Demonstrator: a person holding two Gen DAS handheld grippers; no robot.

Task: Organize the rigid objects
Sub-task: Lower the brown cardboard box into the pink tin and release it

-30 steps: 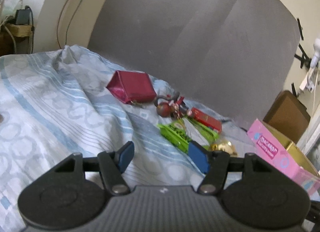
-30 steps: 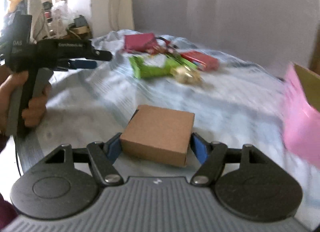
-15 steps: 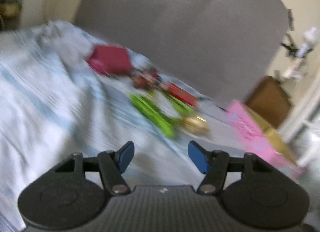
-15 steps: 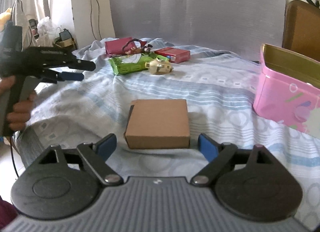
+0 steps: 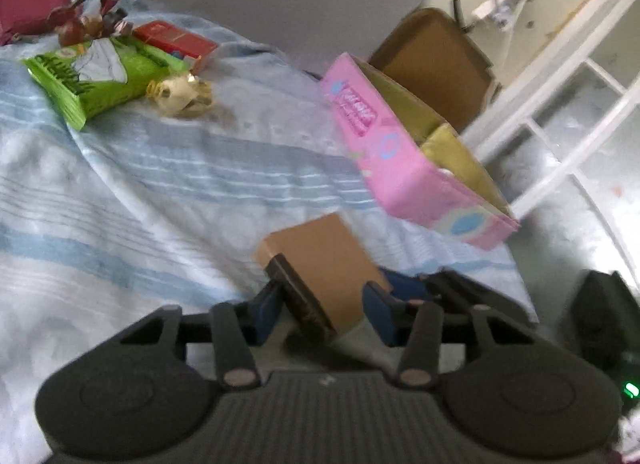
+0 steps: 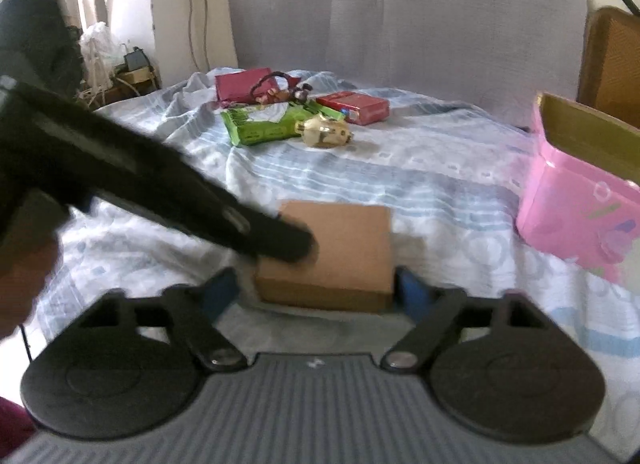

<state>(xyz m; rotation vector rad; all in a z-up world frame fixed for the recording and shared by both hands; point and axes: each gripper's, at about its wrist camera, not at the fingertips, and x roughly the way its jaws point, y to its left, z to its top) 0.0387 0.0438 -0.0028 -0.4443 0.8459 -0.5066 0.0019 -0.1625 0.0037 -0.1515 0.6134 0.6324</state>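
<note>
The flat cardboard box (image 6: 336, 252) is seen lying on the striped bedsheet (image 6: 420, 184), flanked by the spread blue pads of the right gripper (image 6: 318, 292); contact cannot be told. The left gripper (image 5: 320, 310) is likewise held wide around the box's near corner, and its black body crosses the box top in the right view. Beyond the box, a green packet (image 6: 260, 124), gold trinket (image 6: 326, 132) and red carton (image 6: 354, 106) are clustered. Right of the box, apart, an open pink tin (image 6: 580, 200) is set near the bed edge.

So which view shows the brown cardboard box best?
The left wrist view: the cardboard box shows its top and dark side between the open left gripper. In the right wrist view, the left gripper crosses over the box's corner.
</note>
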